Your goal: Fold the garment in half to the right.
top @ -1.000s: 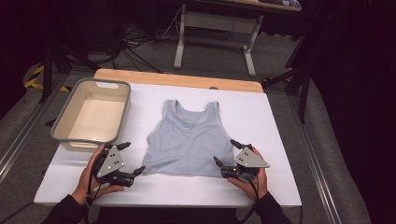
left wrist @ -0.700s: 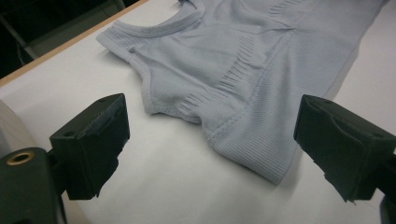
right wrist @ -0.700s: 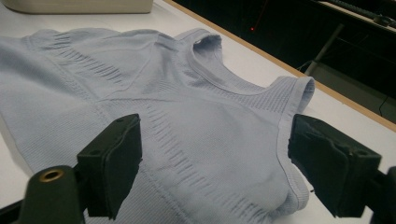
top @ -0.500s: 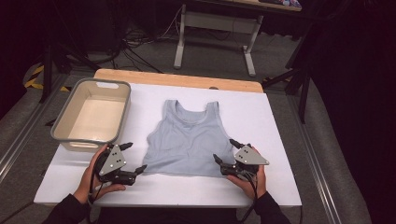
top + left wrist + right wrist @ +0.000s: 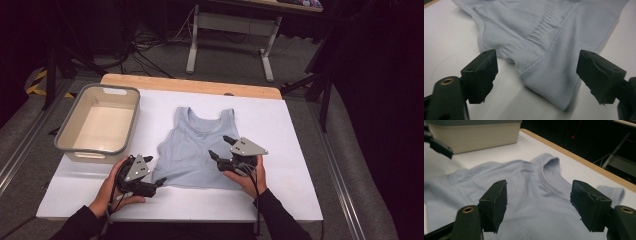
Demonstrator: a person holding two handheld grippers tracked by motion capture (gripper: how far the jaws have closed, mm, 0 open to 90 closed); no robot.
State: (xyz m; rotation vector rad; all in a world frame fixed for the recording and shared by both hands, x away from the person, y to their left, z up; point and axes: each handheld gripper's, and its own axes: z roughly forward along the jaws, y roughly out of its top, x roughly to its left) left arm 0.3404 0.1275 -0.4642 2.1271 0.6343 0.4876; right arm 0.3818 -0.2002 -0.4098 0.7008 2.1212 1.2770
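Right now a light blue tank top [image 5: 197, 150] lies flat on the white surface [image 5: 300, 130], neck toward the far edge, hem toward the person.

Left gripper [image 5: 156, 172] sits at the top's bottom-left corner, low over the surface, held in the left hand [image 5: 112, 187]. Its jaws stand apart w/ nothing pinched; they've just been closing a bit. In the left gripper view the hem corner [image 5: 554, 95] pokes forward btwn the two black jaws, cloth not touching either pad.

Right gripper [image 5: 221, 147] is over the right-hand part of the top, approx mid-height, raised off the cloth, held in the right hand [image 5: 250, 180]. Jaws apart, empty; they've also just been closing. In the right gripper view the neckline [image 5: 549, 167] and one strap [image 5: 611, 191] lie ahead, past the jaw tips, cloth spread beneath.

Grey tub [image 5: 100, 122] w/ a cream inside stands on the surface, left of the top, near it but apart. Wood strip [image 5: 190, 85] runs along the surface's far edge.
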